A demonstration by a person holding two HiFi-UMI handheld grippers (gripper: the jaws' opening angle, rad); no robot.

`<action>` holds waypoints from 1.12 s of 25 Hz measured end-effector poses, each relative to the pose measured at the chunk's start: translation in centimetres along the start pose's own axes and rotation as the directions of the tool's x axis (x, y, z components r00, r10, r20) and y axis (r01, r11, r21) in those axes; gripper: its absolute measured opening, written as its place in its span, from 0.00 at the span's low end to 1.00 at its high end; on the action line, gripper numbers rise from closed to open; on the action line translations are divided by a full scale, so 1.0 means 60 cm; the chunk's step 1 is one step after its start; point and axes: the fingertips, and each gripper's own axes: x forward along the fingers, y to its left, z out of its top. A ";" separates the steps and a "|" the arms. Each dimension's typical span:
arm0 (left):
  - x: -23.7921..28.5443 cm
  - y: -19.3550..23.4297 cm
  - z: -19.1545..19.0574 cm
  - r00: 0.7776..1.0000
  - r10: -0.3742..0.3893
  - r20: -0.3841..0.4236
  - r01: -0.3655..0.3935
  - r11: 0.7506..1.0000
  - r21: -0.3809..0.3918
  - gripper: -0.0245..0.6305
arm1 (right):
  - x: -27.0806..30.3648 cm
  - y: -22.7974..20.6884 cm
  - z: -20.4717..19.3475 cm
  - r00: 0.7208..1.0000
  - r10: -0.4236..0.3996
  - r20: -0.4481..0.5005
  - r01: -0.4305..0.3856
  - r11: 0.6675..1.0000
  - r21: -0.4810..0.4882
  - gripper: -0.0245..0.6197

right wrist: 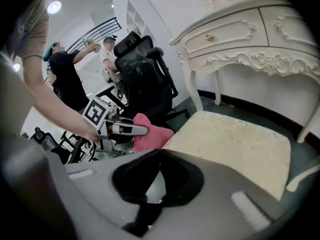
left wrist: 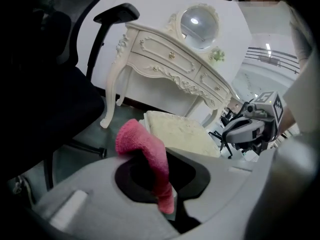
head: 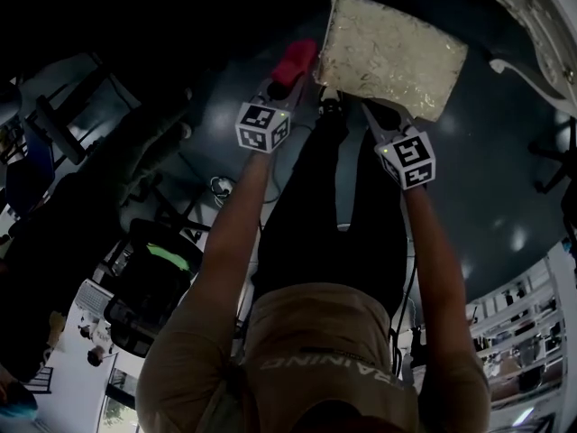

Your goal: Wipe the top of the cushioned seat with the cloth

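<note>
The cushioned seat (head: 392,52) is a cream square pad, seen at the top of the head view. A pink cloth (head: 294,59) hangs just off its left edge, with my left gripper (head: 285,87) shut on it. In the left gripper view the cloth (left wrist: 145,149) droops between the jaws, with the seat (left wrist: 180,131) beyond. My right gripper (head: 368,108) is at the seat's near edge, shut and empty. In the right gripper view its jaws meet over the seat's (right wrist: 235,144) near corner, and the left gripper (right wrist: 122,129) with the cloth (right wrist: 152,136) is to the left.
A cream carved dressing table (right wrist: 240,39) with a round mirror (left wrist: 199,20) stands behind the seat. A black office chair (right wrist: 145,69) is to the left. Two people (right wrist: 67,79) stand in the background. The floor is dark grey.
</note>
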 end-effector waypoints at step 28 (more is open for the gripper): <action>0.149 -0.159 -0.057 0.970 -0.107 -0.220 0.166 0.948 0.273 0.09 | -0.055 -0.089 -0.051 0.996 -0.069 0.050 0.062 0.989 0.137 0.05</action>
